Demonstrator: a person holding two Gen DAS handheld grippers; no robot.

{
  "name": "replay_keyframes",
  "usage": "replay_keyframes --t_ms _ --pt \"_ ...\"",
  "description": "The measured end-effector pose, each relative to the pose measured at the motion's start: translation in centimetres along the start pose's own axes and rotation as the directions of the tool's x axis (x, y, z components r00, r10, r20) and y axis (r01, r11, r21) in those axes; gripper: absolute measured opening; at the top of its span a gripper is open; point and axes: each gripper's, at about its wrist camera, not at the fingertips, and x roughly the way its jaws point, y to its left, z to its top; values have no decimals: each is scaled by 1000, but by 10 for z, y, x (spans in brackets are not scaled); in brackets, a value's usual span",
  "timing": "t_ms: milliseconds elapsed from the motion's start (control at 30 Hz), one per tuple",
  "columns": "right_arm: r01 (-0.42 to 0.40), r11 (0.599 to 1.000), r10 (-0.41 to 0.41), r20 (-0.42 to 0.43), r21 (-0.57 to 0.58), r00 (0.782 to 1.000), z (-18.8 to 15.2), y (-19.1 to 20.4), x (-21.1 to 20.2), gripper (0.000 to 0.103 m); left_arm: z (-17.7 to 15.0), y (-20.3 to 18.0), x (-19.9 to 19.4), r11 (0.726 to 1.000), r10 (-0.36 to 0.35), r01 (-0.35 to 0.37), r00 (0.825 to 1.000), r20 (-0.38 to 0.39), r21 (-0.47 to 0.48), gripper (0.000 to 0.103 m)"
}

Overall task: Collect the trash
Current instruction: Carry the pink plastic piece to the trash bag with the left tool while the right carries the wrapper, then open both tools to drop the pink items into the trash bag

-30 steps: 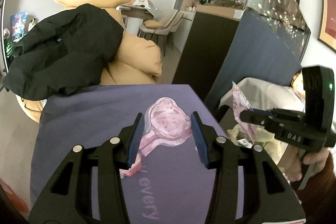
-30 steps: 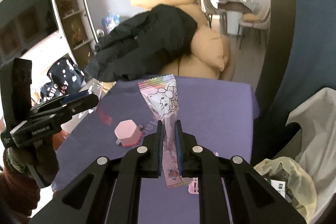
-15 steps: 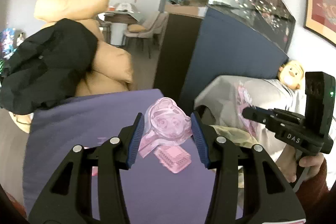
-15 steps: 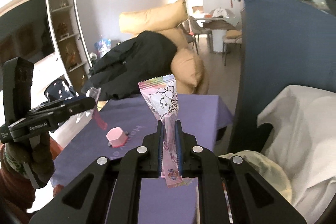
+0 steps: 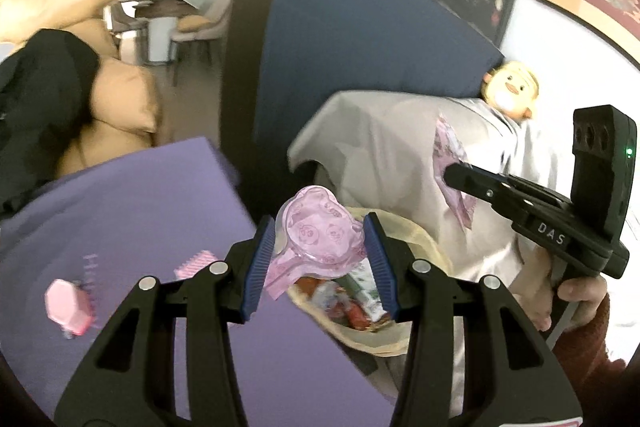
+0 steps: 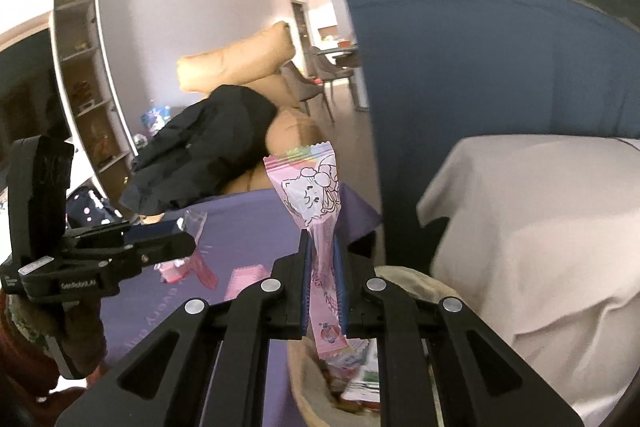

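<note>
My left gripper [image 5: 319, 251] is shut on a clear pink plastic package with cartoon faces [image 5: 318, 231] and holds it above the rim of a yellowish trash bag [image 5: 416, 239] that holds several wrappers. My right gripper [image 6: 322, 269] is shut on a long pink cartoon-print wrapper [image 6: 314, 191] that stands upright between its pads, over the same trash bag [image 6: 416, 283]. The right gripper also shows in the left wrist view [image 5: 452, 173], and the left gripper in the right wrist view [image 6: 188, 245].
A purple-covered table [image 5: 120, 211] carries a pink hexagonal piece [image 5: 68, 301] and a pink ribbed piece [image 5: 196, 263]. A beige-draped sofa [image 6: 540, 227] with a plush toy [image 5: 510, 93] lies to the right. A dark blue cabinet [image 5: 340, 47] stands behind.
Both grippers have swung to the right, from over the purple table to above the trash bag, each still holding its wrapper.
</note>
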Motion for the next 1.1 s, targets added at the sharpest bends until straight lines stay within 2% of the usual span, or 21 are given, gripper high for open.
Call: replay_keyframes --t_ms 133,267,400,633,767,833,867,967,1100 --pt "19 999 -19 4 32 1000 -6 -25 -3 12 -4 -12 24 999 -32 32 998 -50 7 43" --pt "37 998 -37 0 60 999 -14 -38 -2 12 -10 -19 52 998 -66 63 992 -110 -25 43" --pt "54 996 -53 -6 75 999 -19 -49 -3 12 -18 -23 76 991 -133 126 979 -153 -53 43" --pt "88 992 -87 -16 91 996 -23 -59 -2 12 -30 -28 120 984 -173 155 958 -229 -92 43" --pt "95 990 -93 -27 102 995 -24 -64 2 12 -39 -28 139 986 -160 141 955 -250 -92 43" --pt "97 989 -94 -37 110 995 -25 -66 6 12 -44 -25 145 987 -150 128 955 -258 -98 46" --pt "98 989 -94 -41 112 995 -26 -67 7 12 -44 -24 148 988 -143 121 955 -259 -101 51" --pt "96 988 -90 -52 117 995 -29 -68 11 12 -48 -15 149 986 -133 103 958 -254 -128 57" --pt "81 989 -73 -69 122 995 -30 -66 21 12 -50 -5 139 984 -120 84 963 -240 -156 59"
